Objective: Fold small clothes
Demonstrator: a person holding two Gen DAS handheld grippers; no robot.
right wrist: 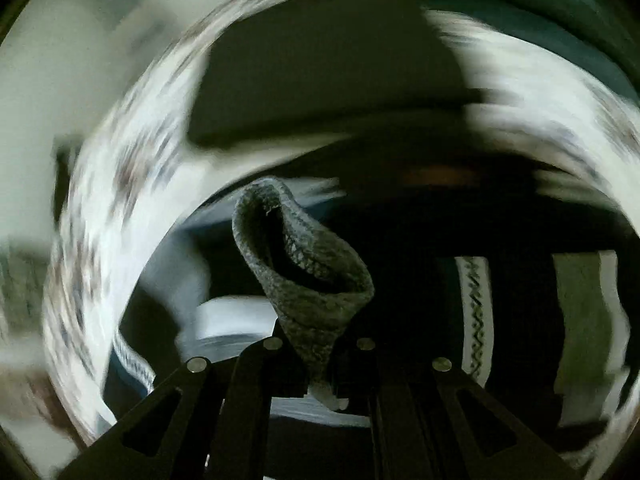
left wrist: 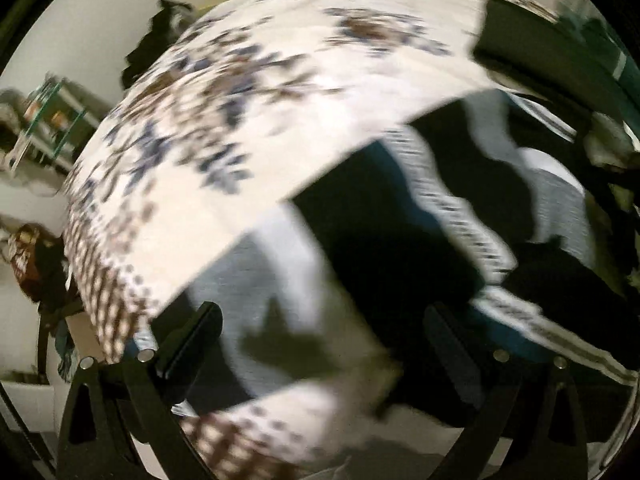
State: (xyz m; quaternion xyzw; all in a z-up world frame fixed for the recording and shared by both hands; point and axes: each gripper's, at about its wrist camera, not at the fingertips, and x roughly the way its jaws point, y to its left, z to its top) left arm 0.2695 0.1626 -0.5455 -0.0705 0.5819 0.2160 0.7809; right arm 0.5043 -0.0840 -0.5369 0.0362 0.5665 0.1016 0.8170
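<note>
In the left wrist view my left gripper (left wrist: 320,340) stands open, its black fingers (left wrist: 192,336) wide apart with nothing between them. It hangs over a blurred heap of small clothes: a grey and white garment (left wrist: 256,292), a black garment (left wrist: 384,240) and a white band with a dark pattern (left wrist: 460,216). In the right wrist view my right gripper (right wrist: 316,348) is shut on a dark grey knitted sock (right wrist: 316,292). The sock stands up from the jaws with its cuff gaping open. Black cloth fills the view behind it.
The clothes lie on a bed with a white sheet printed in blue and brown flowers (left wrist: 240,120). A dark garment (left wrist: 160,40) sits at its far edge. A shelf (left wrist: 52,120) and a brown bag (left wrist: 28,256) stand left of the bed. A white zigzag-patterned band (right wrist: 476,312) shows on the right.
</note>
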